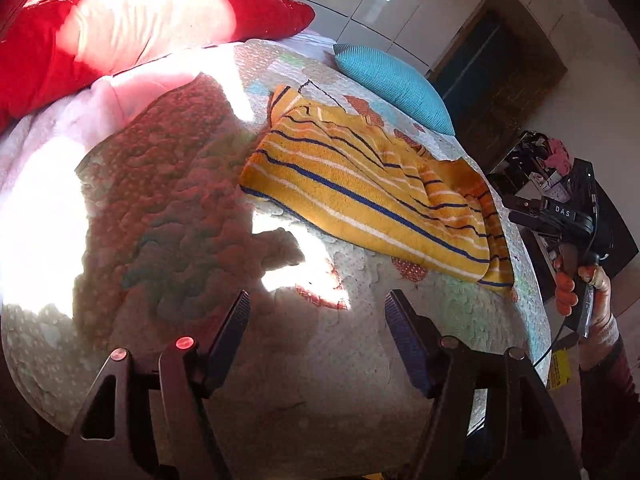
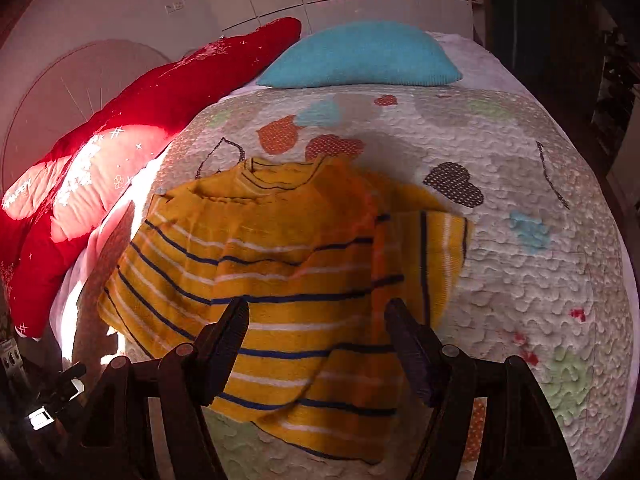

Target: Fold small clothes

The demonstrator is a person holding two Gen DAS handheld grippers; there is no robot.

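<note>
Yellow striped sweater [image 2: 256, 264] flat on quilted bed [image 2: 520, 240], neckline toward blue pillow [image 2: 360, 56], hem nearest right gripper [image 2: 316, 320]. Left gripper [image 1: 316, 312] over bare quilt. Both fingers spread, empty.

Near hem of yellow striped knit sweater [image 2: 280, 280] hidden behind black gripper fingers [image 2: 224, 340]; red cushion [image 1: 120, 20] cropped at frame edge.

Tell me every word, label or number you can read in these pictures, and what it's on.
"DAS": white letters on the black body of the right gripper, seen from the left wrist view.
White lettering on the red pillow: too blurred to read.
Yellow label at the bed's edge: too small to read.
</note>
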